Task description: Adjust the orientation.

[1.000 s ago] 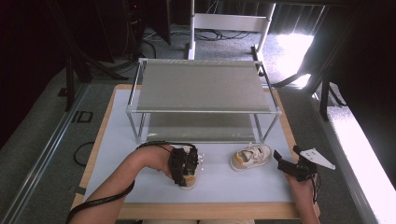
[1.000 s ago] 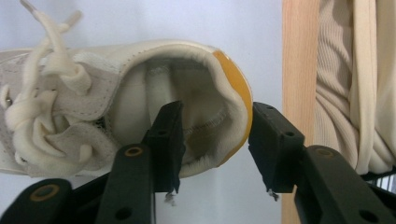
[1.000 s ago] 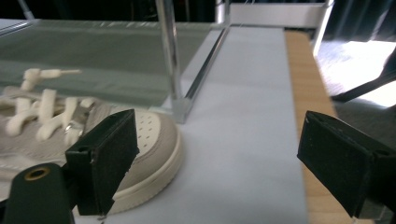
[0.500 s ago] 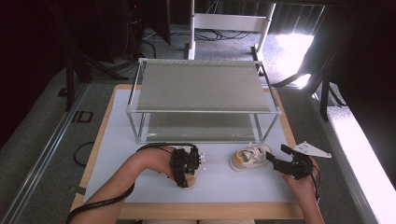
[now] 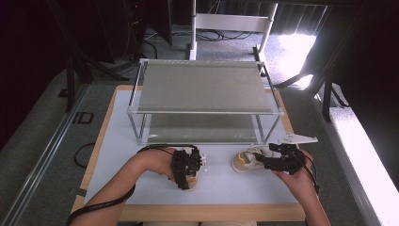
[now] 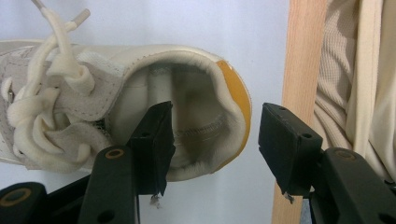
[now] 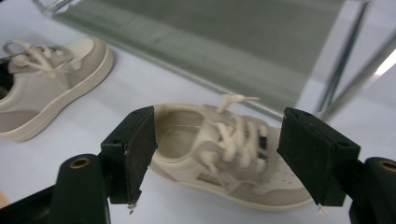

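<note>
Cream leather low-top sneaker with an orange heel patch (image 6: 140, 107) lies on the white-topped bench (image 5: 221, 181) near the person's edge, under the left gripper (image 5: 186, 175). In the left gripper view one jaw stands inside the shoe's mouth against the heel lining, the other outside beyond the orange heel patch, with a clear strip of bench between that jaw and the heel. Jaws stand partly open; the outer pad does not press on the heel. They have just been opening, with the heel wall between them. Wooden bench edge (image 6: 303, 70) runs just past the outer jaw, beige cloth beyond it.

Second cream sneaker with white laces (image 5: 249, 160) sits on the bench, well apart from the first, in front of the metal-framed two-tier rack with grey mesh shelves (image 5: 202, 87). Right gripper (image 5: 266, 161) is held at the shoe's near side in the high view. In the right gripper view its jaws stand wide, one to each side of this shoe (image 7: 224, 144) in the picture, above it; neither pad touches it. These jaws have just been closing somewhat, with no grip on the shoe. The first sneaker (image 7: 46, 84) shows at upper left of that view, sole down. Rack's lower shelf (image 7: 210, 51) lies just behind the second shoe.
</note>
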Motion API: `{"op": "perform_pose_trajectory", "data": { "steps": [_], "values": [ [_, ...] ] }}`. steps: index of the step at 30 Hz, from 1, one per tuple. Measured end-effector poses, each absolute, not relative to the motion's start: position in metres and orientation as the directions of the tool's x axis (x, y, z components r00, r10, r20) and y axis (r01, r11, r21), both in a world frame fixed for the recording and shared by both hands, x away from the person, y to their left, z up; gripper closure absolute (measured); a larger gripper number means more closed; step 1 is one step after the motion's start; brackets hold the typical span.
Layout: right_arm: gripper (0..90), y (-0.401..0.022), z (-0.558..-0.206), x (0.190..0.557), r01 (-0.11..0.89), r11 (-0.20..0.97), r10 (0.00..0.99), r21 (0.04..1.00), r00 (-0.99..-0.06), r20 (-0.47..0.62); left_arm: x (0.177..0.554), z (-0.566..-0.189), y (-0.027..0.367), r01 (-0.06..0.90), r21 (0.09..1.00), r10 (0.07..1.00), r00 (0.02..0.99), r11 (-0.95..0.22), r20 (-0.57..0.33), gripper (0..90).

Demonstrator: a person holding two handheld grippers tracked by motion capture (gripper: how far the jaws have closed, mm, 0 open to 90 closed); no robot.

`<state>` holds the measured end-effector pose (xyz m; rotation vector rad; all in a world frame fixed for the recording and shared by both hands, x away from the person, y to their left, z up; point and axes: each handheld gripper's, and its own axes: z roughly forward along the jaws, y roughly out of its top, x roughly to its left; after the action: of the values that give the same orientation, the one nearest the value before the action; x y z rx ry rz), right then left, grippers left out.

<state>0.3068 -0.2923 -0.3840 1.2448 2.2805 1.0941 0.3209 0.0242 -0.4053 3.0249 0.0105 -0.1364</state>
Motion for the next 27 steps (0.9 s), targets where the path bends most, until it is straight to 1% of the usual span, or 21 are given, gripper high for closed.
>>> {"op": "perform_pose_trajectory", "data": {
  "steps": [2, 3, 4, 7, 13, 16, 17, 19, 20, 22, 23, 25, 27],
  "values": [
    [27.5, -0.286, -0.378, 0.311, 0.605, 0.343, 0.805, 0.719, -0.584, 0.108, 0.321, -0.405, 0.024, 0.011, 0.113, 0.001, 0.996, -0.994, -0.089, 44.7],
    [30.6, -0.284, -0.376, 0.313, 0.625, 0.346, 0.806, 0.700, -0.579, 0.118, 0.321, -0.405, 0.024, 0.009, 0.110, -0.001, 0.996, -0.994, -0.088, 44.7],
    [31.7, -0.281, -0.374, 0.316, 0.638, 0.351, 0.808, 0.685, -0.576, 0.123, 0.321, -0.405, 0.024, 0.007, 0.107, -0.002, 0.996, -0.994, -0.088, 44.7],
    [34.0, -0.272, -0.368, 0.322, 0.666, 0.377, 0.809, 0.644, -0.575, 0.121, 0.321, -0.405, 0.025, 0.004, 0.102, -0.004, 0.996, -0.995, -0.085, 44.7],
    [34.4, -0.252, -0.363, 0.331, 0.685, 0.448, 0.795, 0.575, -0.599, 0.095, 0.320, -0.405, 0.023, 0.003, 0.094, -0.005, 0.997, -0.996, -0.082, 44.7],
    [37.7, -0.243, -0.366, 0.337, 0.716, 0.467, 0.784, 0.519, -0.607, 0.131, 0.320, -0.405, 0.022, -0.002, 0.092, -0.009, 0.997, -0.996, -0.081, 44.7],
    [42.3, -0.240, -0.367, 0.338, 0.727, 0.463, 0.787, 0.507, -0.601, 0.142, 0.320, -0.405, 0.022, 0.002, 0.091, -0.006, 0.996, -0.996, -0.086, 44.7],
    [44.0, -0.234, -0.370, 0.341, 0.743, 0.463, 0.783, 0.483, -0.599, 0.171, 0.320, -0.405, 0.022, 0.001, 0.086, -0.006, 0.996, -0.996, -0.086, 44.8],
    [48.3, -0.232, -0.371, 0.343, 0.761, 0.453, 0.788, 0.465, -0.586, 0.190, 0.320, -0.405, 0.021, 0.001, 0.082, -0.006, 0.996, -0.997, -0.087, 44.8],
    [51.2, -0.228, -0.375, 0.347, 0.784, 0.451, 0.786, 0.426, -0.575, 0.227, 0.320, -0.405, 0.021, -0.005, 0.076, -0.011, 0.997, -0.997, -0.081, 44.7],
    [55.2, -0.226, -0.377, 0.349, 0.801, 0.447, 0.790, 0.399, -0.562, 0.244, 0.320, -0.405, 0.021, -0.003, 0.075, -0.009, 0.997, -0.997, -0.080, 44.7],
    [54.4, -0.223, -0.381, 0.352, 0.816, 0.448, 0.794, 0.364, -0.551, 0.258, 0.320, -0.405, 0.021, -0.005, 0.075, -0.011, 0.997, -0.997, -0.082, 44.7],
    [56.5, -0.219, -0.387, 0.355, 0.825, 0.462, 0.795, 0.324, -0.548, 0.260, 0.320, -0.406, 0.021, 0.000, 0.075, -0.007, 0.996, -0.997, -0.088, 44.8]
  ]
}}
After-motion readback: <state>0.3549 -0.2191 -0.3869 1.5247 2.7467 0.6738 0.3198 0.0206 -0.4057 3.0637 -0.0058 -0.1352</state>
